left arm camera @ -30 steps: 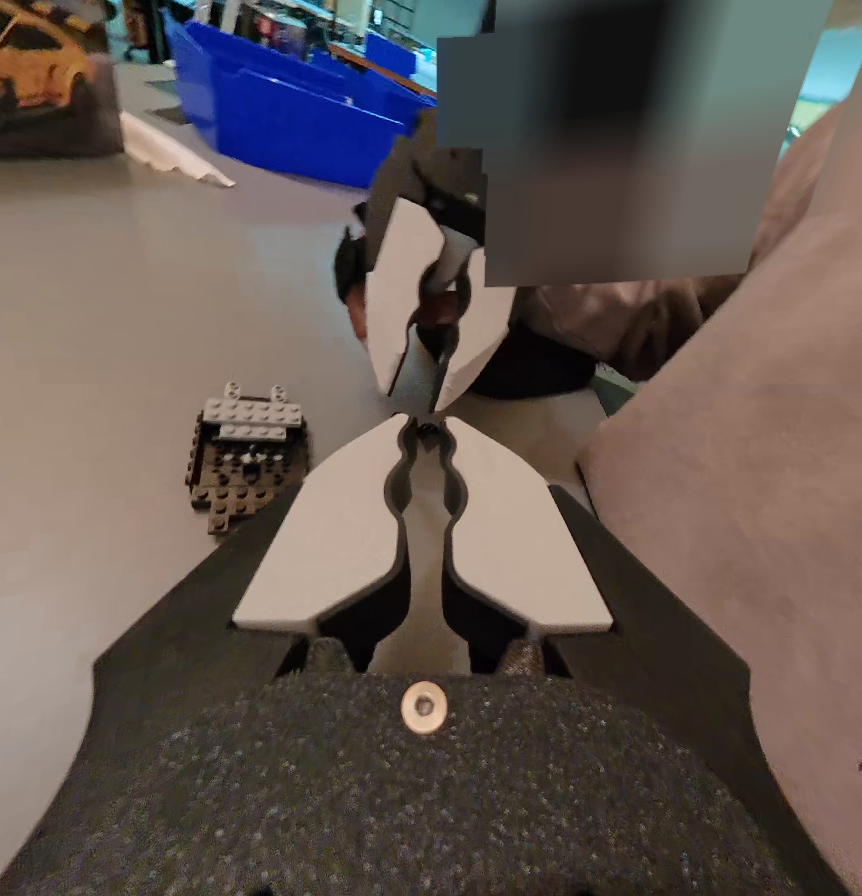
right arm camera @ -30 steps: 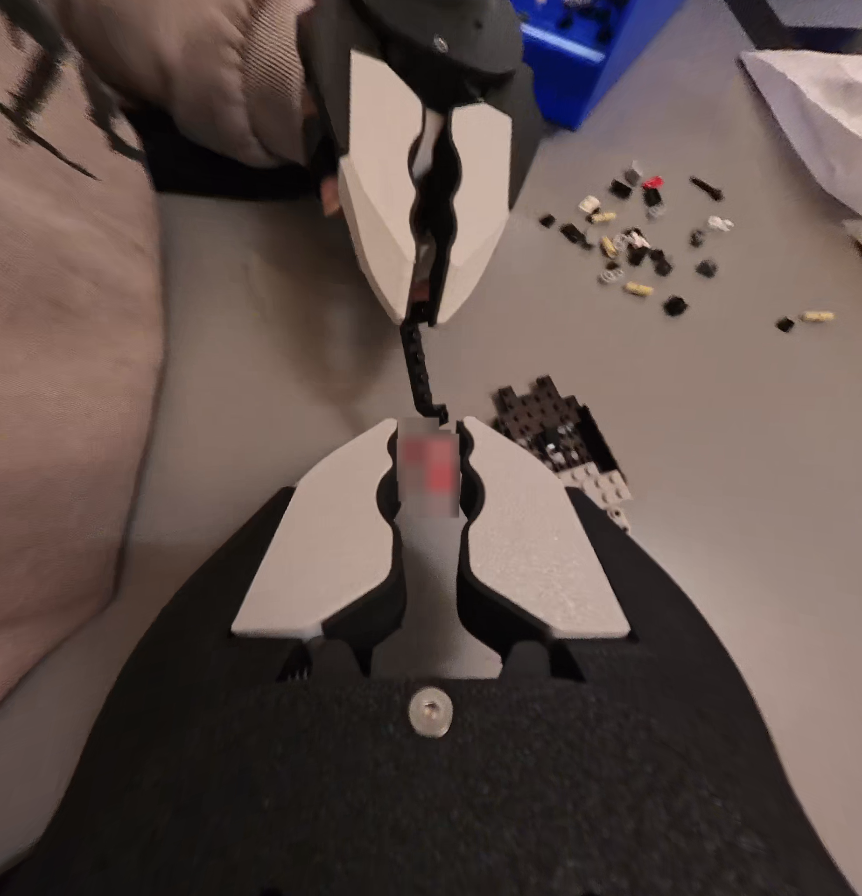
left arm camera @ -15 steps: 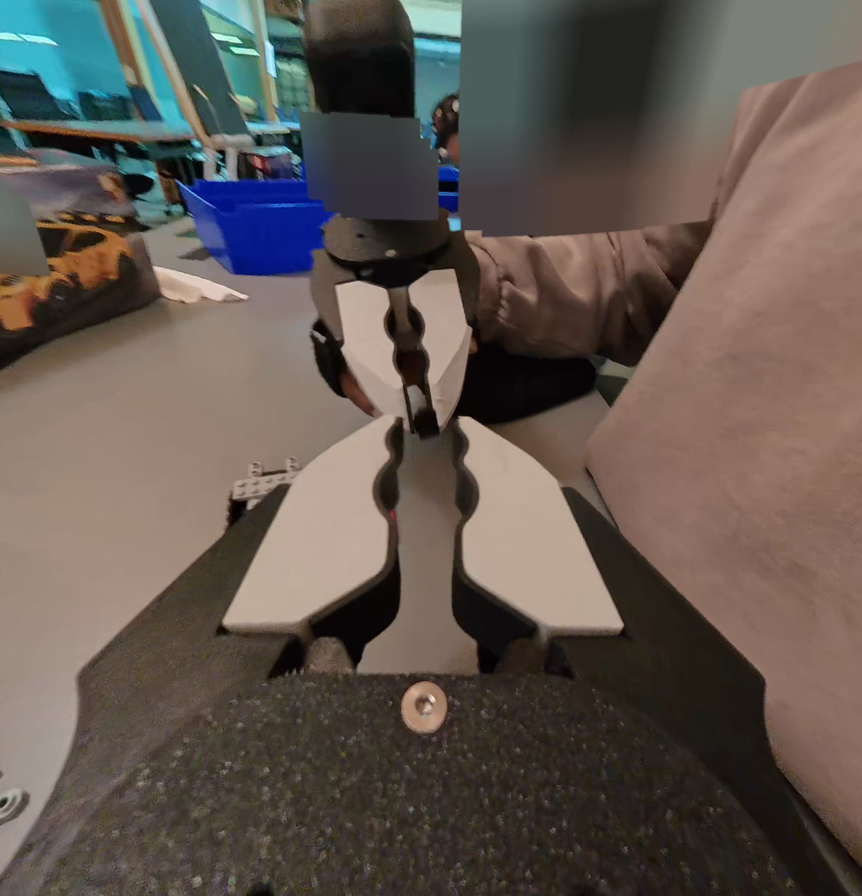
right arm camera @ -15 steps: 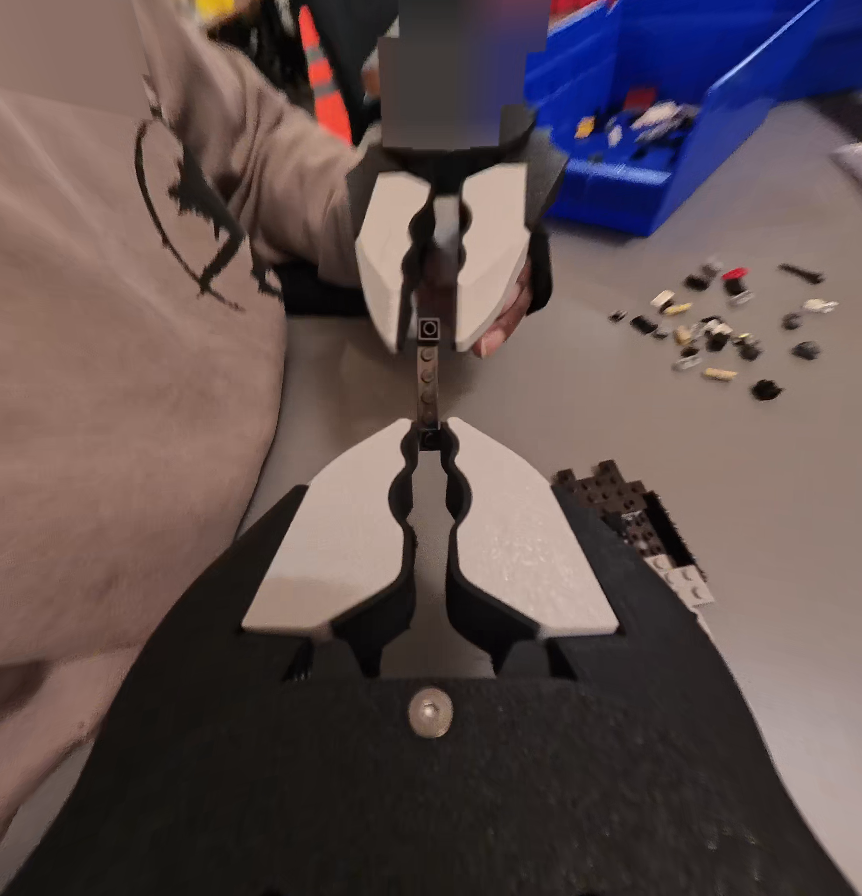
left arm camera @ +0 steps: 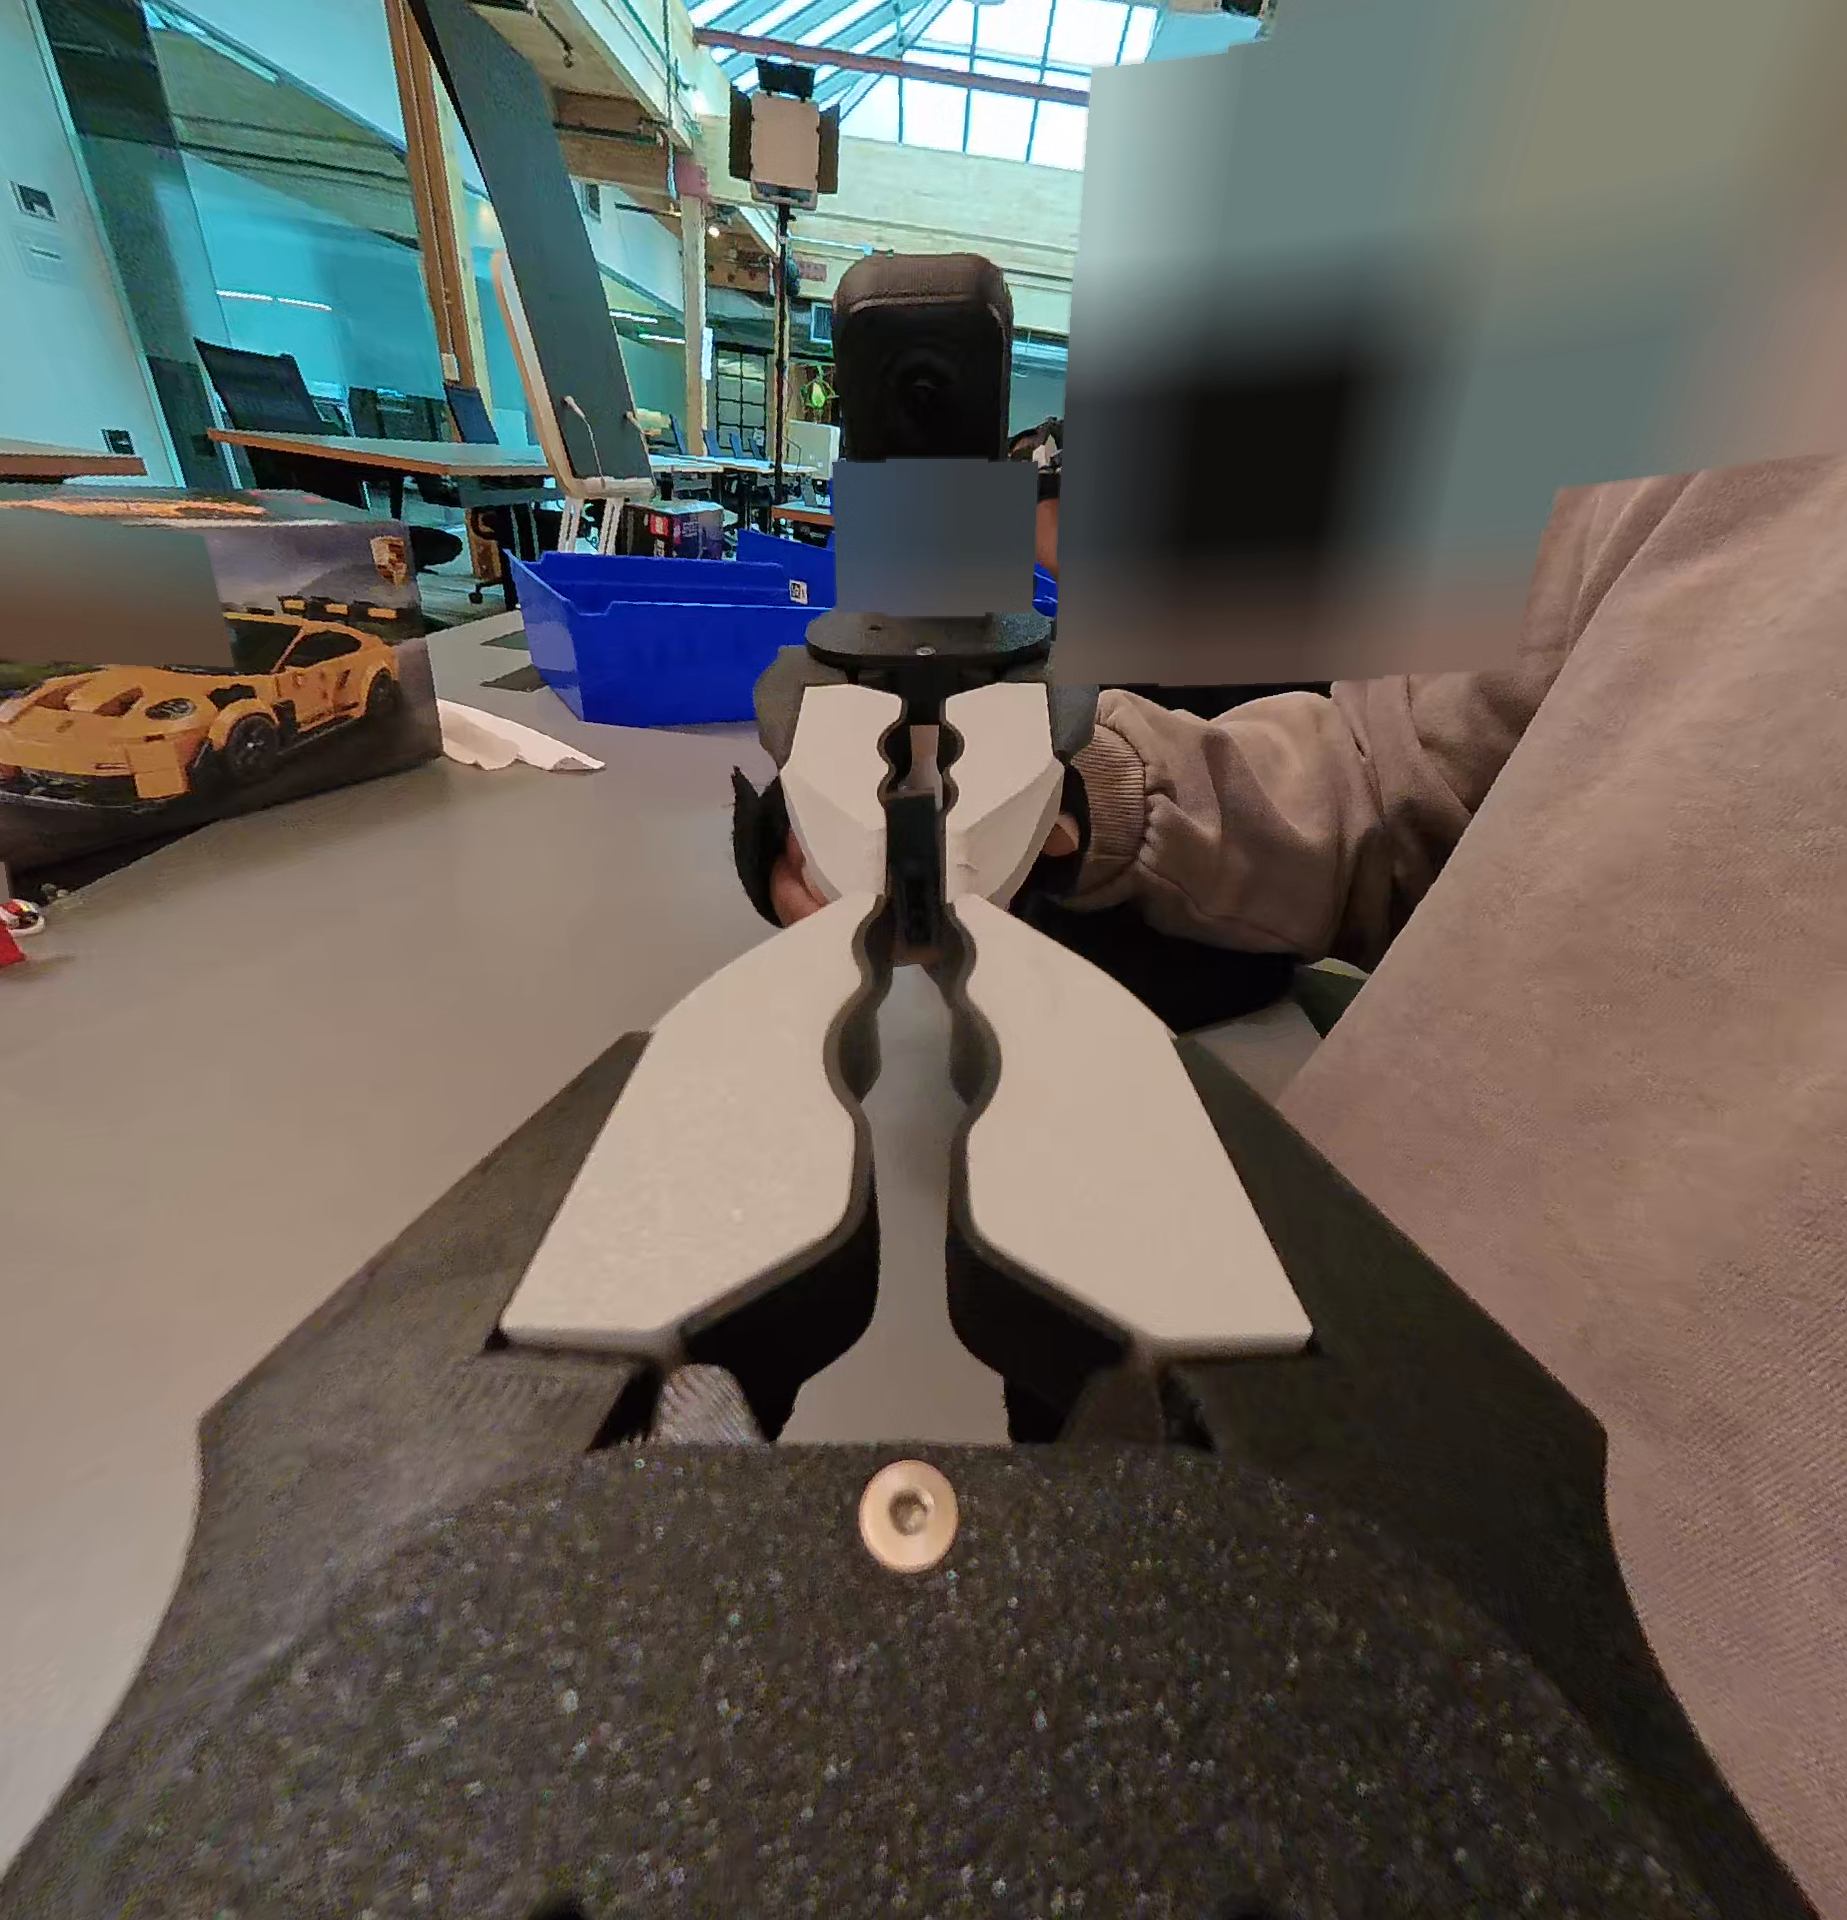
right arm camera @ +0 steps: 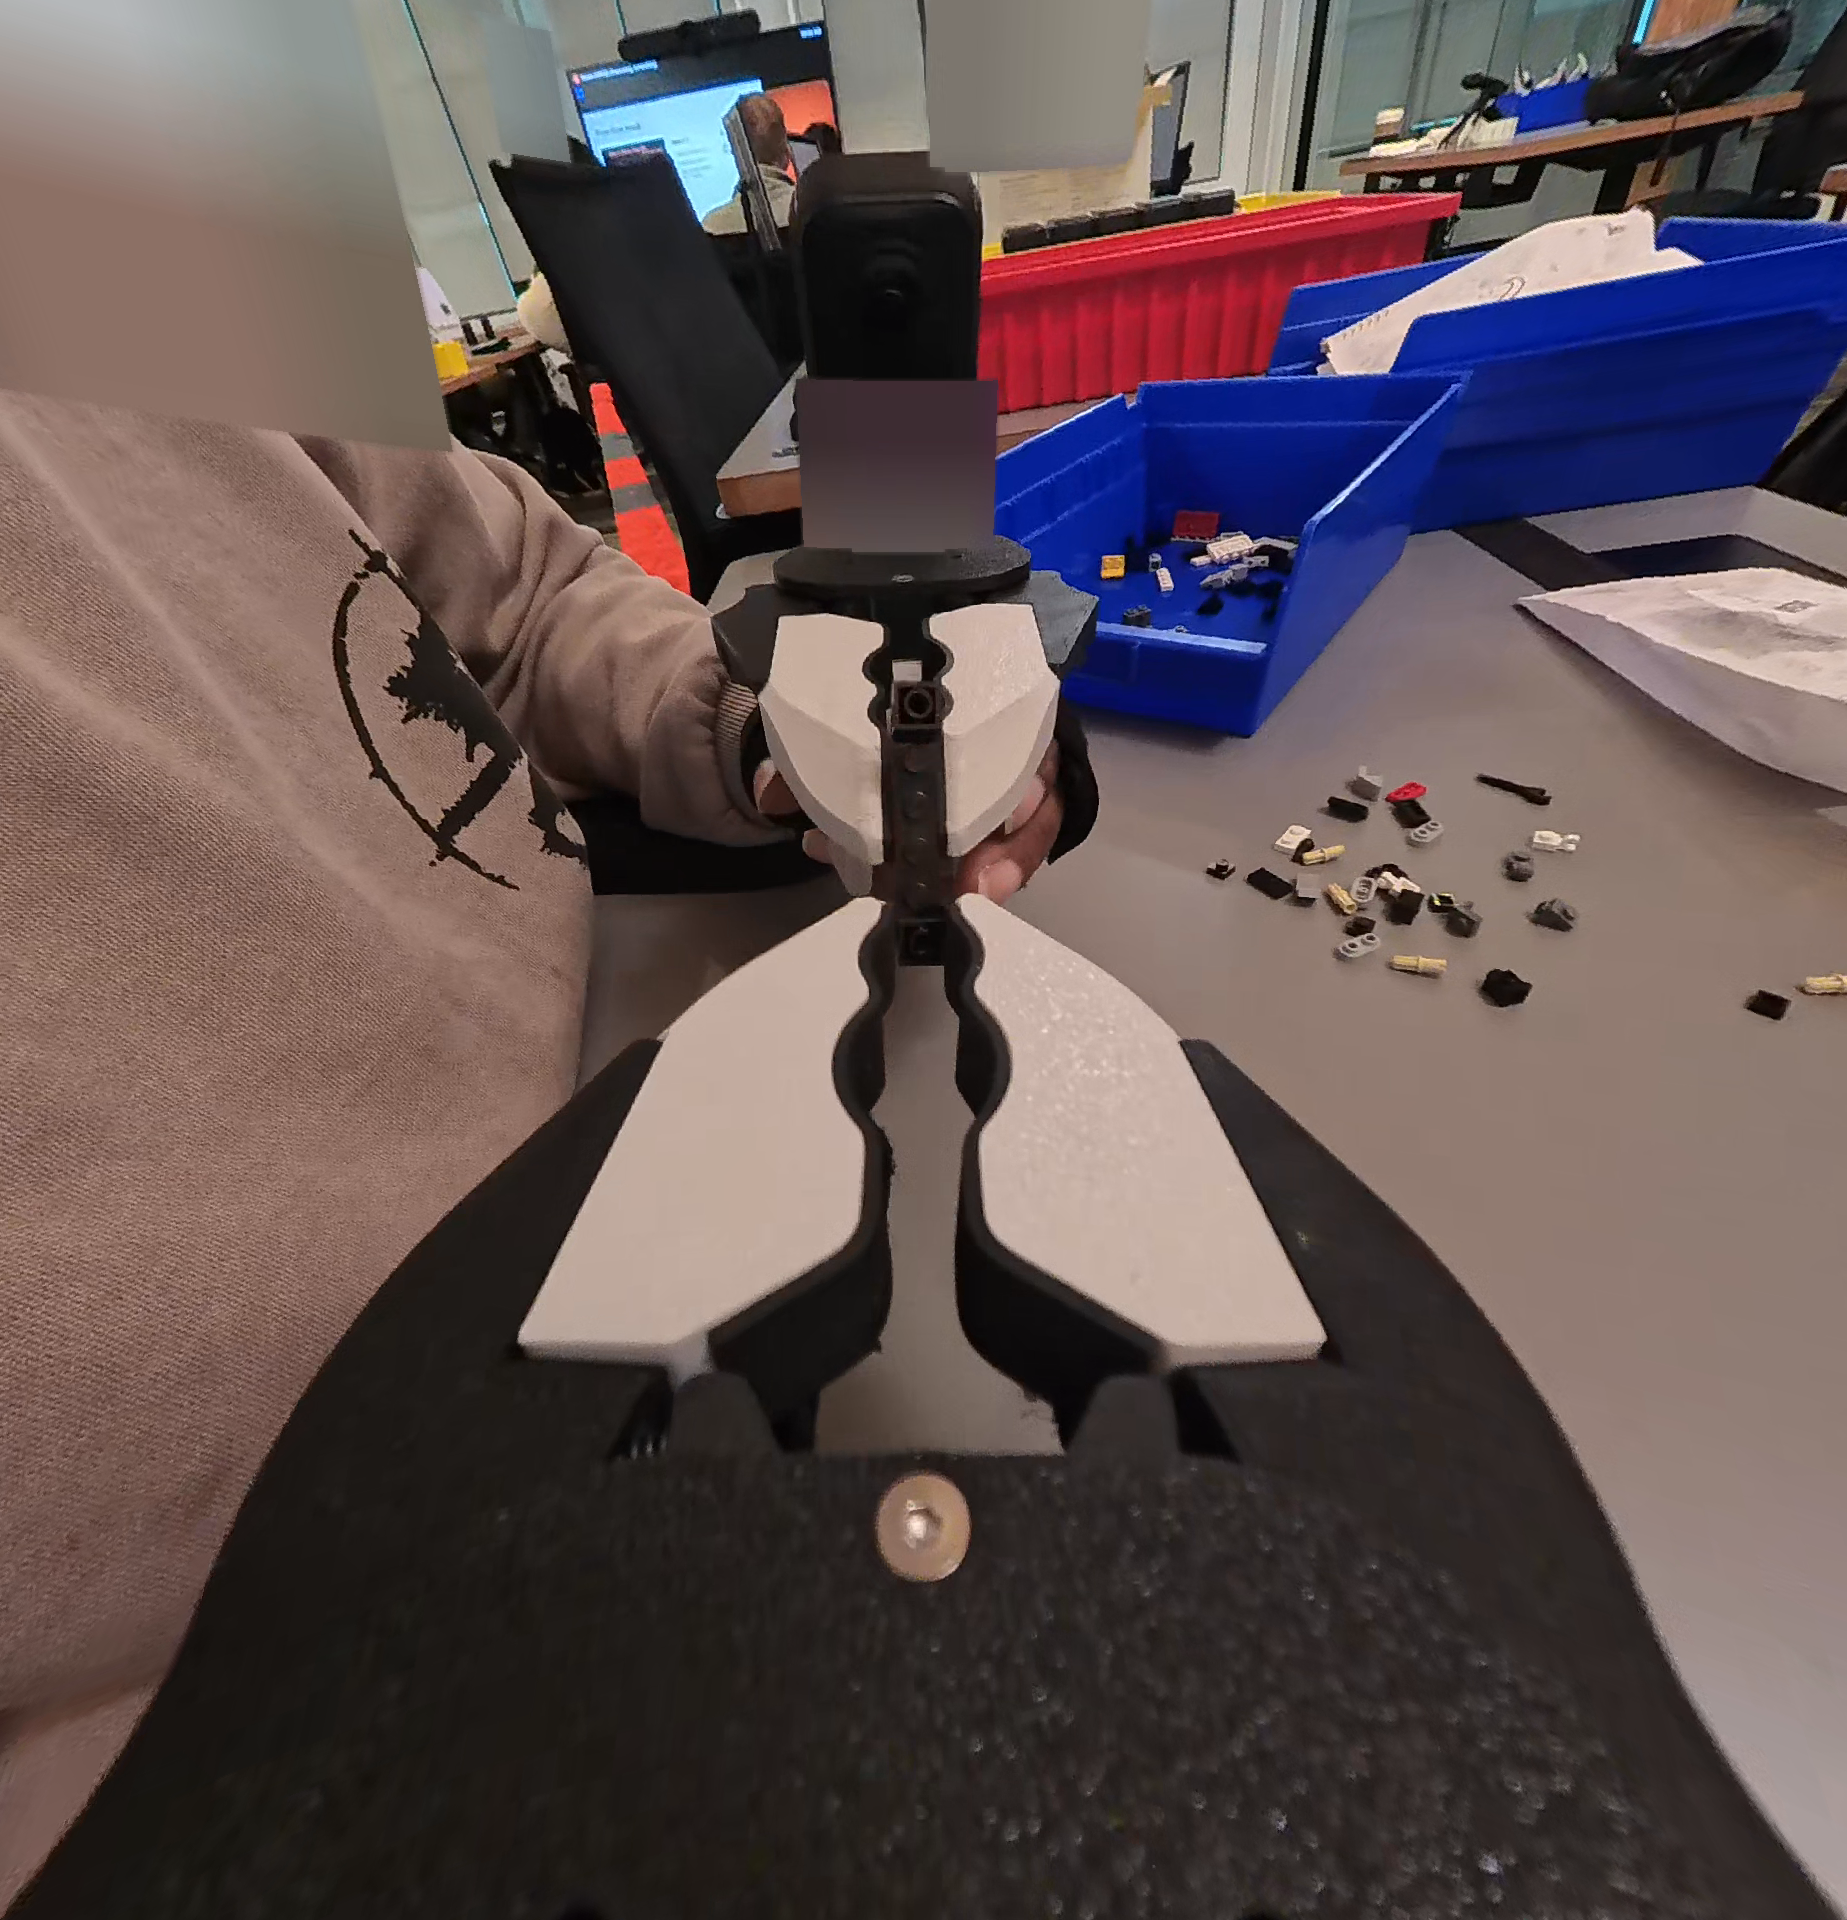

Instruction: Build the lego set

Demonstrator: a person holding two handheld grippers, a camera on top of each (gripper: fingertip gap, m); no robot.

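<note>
- Left gripper (left arm camera: 914, 935): fingers nearly together, tips pinching one end of a long black lego strip (left arm camera: 914, 852); held above the grey table (left arm camera: 327, 987).
- Right gripper (right arm camera: 919, 940): fingers likewise drawn close, tips clamped on the opposite end of the same strip (right arm camera: 914, 810), so the piece spans the two grippers, which face each other tip to tip.
- The strip: narrow, black, a row of studs along its length and a square block with a round hole at the far end as the right wrist view shows it; lifted clear of the table.
- A person's beige sleeve (right arm camera: 586, 675) leads to the hand (right arm camera: 1012, 862) behind the left gripper; the other sleeve (left arm camera: 1262, 810) lies behind the right gripper.
- Loose small pieces (right arm camera: 1407, 883), black, grey, tan and one red, lie scattered on the table to the right of the right gripper.
- A white paper bag (right arm camera: 1750, 665) lies beyond the loose pieces.
- A blue bin (right arm camera: 1314, 582) holding more pieces stands farther back; further blue bins behind it.
- In the left wrist view, a box picturing a yellow car (left arm camera: 202, 696) stands at the far left, with crumpled white paper (left arm camera: 503, 743) and another blue bin (left arm camera: 670, 644) beyond.
</note>
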